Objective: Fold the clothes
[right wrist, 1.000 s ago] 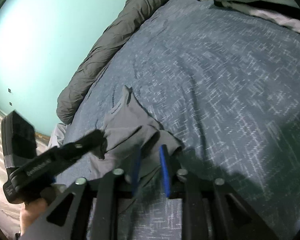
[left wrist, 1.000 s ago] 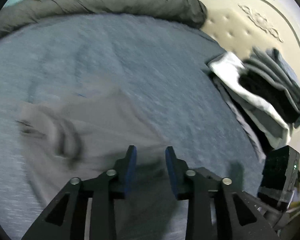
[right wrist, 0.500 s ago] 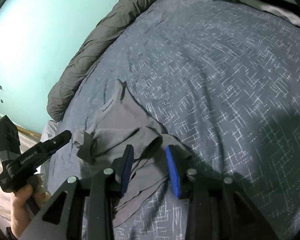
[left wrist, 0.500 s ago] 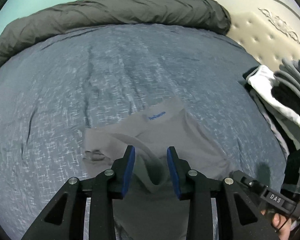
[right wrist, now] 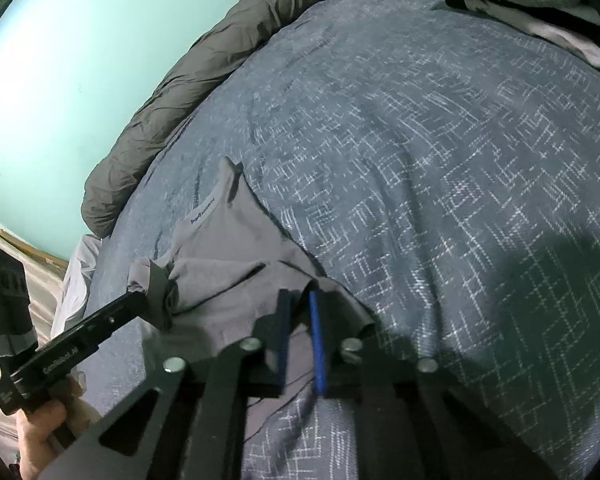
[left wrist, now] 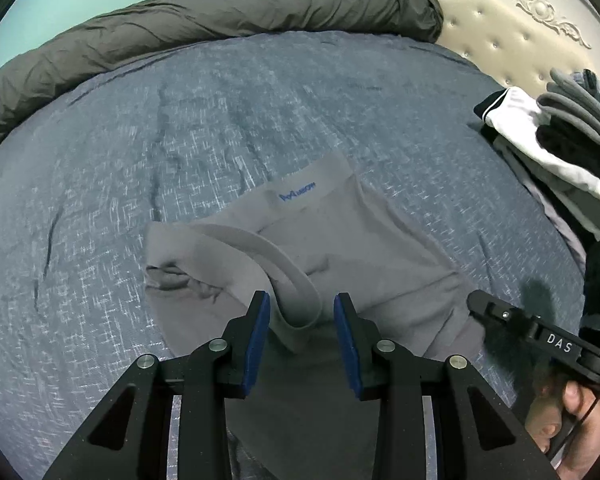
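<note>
A grey garment (left wrist: 340, 240) with a blue logo on its waistband lies rumpled on the blue patterned bedspread (left wrist: 180, 120); it also shows in the right wrist view (right wrist: 228, 272). My left gripper (left wrist: 302, 312) is open, its blue pads on either side of a raised fold of the garment's band. My right gripper (right wrist: 300, 312) has narrowed to a small gap over the garment's near right edge; whether cloth is pinched between the pads is unclear. Each gripper shows in the other's view, the right one (left wrist: 520, 328) and the left one (right wrist: 100, 328).
A rolled dark grey duvet (left wrist: 220, 20) lies along the far edge by the teal wall. A pile of other clothes (left wrist: 560, 140) sits at the right near the cream padded headboard (left wrist: 512, 36). The bed's left edge and floor (right wrist: 28, 248) show in the right wrist view.
The right gripper's jaws have narrowed from wide open to a small gap at the garment's edge. The left gripper has stayed open and moved closer over the raised fold.
</note>
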`<state>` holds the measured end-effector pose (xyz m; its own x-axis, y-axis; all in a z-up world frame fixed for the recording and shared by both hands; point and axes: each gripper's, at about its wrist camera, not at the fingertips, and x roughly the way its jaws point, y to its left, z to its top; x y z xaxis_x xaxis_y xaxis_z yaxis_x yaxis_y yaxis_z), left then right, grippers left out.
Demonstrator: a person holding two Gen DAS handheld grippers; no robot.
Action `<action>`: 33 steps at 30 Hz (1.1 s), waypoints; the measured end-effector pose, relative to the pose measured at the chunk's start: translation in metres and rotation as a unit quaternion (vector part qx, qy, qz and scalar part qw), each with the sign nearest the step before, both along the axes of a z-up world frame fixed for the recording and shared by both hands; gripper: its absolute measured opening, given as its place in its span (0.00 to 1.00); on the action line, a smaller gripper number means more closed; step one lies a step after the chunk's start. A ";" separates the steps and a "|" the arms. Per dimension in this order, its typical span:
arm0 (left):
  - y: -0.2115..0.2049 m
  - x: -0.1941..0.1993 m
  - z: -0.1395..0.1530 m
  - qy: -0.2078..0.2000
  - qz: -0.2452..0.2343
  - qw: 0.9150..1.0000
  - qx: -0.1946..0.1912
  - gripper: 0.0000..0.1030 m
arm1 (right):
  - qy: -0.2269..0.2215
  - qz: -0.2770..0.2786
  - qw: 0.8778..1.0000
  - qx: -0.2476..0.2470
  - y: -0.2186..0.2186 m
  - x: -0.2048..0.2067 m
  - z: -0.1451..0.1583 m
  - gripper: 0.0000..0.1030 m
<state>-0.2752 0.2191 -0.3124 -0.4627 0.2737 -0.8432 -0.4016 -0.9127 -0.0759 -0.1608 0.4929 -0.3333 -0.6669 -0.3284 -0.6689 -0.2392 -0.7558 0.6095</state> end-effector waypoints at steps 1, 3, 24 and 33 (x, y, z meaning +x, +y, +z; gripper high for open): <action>0.000 0.000 -0.001 0.000 -0.001 1.000 -0.002 0.35 | 0.001 0.000 1.000 0.001 -0.001 0.000 0.001 0.03; 0.001 0.000 -0.003 0.002 -0.004 1.000 -0.005 0.35 | 0.006 0.000 1.000 0.002 0.000 0.002 0.003 0.01; -0.014 -0.043 0.050 0.028 0.034 0.997 0.064 0.03 | 0.044 0.004 0.999 -0.014 0.013 0.028 0.025 0.00; 0.023 -0.108 0.051 -0.011 0.029 0.997 0.067 0.03 | 0.040 0.001 0.999 -0.013 0.021 0.041 0.026 0.00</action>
<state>-0.3835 0.2417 -0.2610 -0.4633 0.3577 -0.8108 -0.3449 -0.9156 -0.2068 -0.1198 0.5135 -0.3078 -0.7179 -0.3461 -0.6040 -0.1869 -0.7400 0.6462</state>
